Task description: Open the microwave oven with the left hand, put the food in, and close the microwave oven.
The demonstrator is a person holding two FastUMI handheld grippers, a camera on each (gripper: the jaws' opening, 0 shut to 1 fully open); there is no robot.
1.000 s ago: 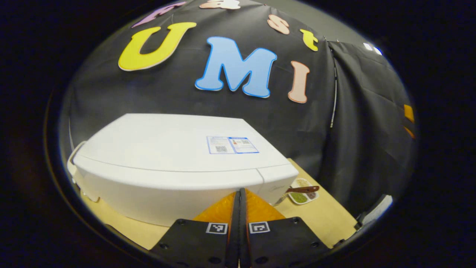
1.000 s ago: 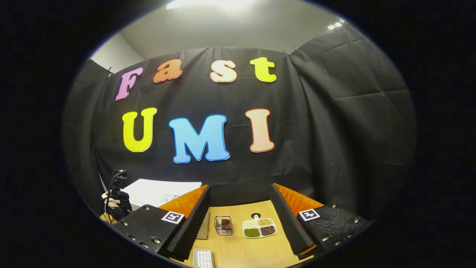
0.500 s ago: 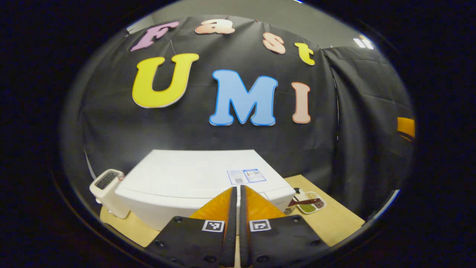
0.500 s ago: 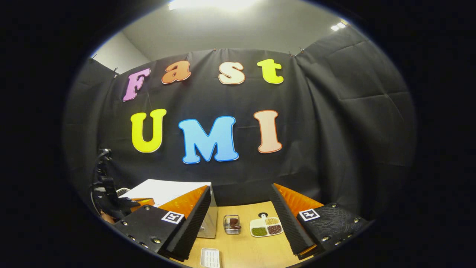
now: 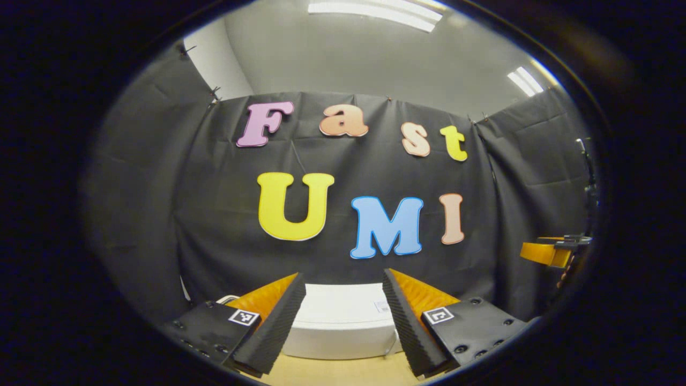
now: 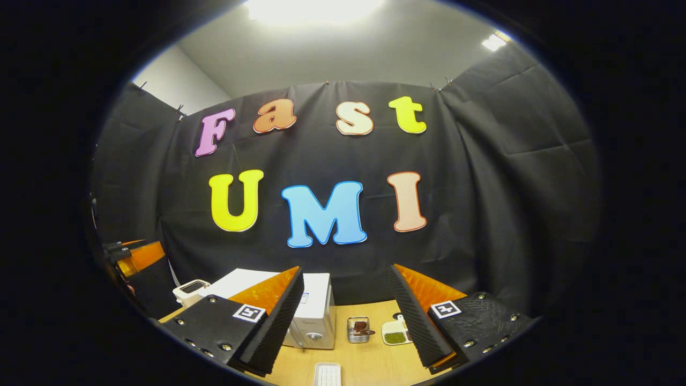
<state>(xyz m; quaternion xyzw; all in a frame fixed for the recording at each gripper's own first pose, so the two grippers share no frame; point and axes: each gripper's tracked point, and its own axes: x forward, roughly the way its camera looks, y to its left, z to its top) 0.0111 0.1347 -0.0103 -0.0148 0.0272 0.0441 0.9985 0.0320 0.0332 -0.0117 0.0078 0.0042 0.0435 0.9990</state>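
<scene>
The white microwave [image 5: 343, 321] stands on the wooden table [image 5: 343, 372], seen low between my left gripper's fingers. My left gripper [image 5: 343, 276] is open and empty, held back from the microwave and tilted upward. In the right gripper view the microwave [image 6: 313, 316] sits left of centre, with a round knob on its front. A small wire basket [image 6: 358, 329] holding brown food rests just right of it. My right gripper [image 6: 345, 271] is open and empty, well short of the basket. The other gripper shows at the far right [image 5: 552, 252] of the left gripper view.
A white toaster [image 6: 190, 289] stands left of the microwave. A sectioned tray [image 6: 396, 336] with green beans lies right of the basket. A white ribbed object [image 6: 327, 373] sits at the table's near edge. The left gripper [image 6: 134, 256] hangs at the far left.
My left gripper went from shut to open, pulled back from the microwave and tilted up. The right gripper view drew back slightly, so more of the microwave and the toaster show.
</scene>
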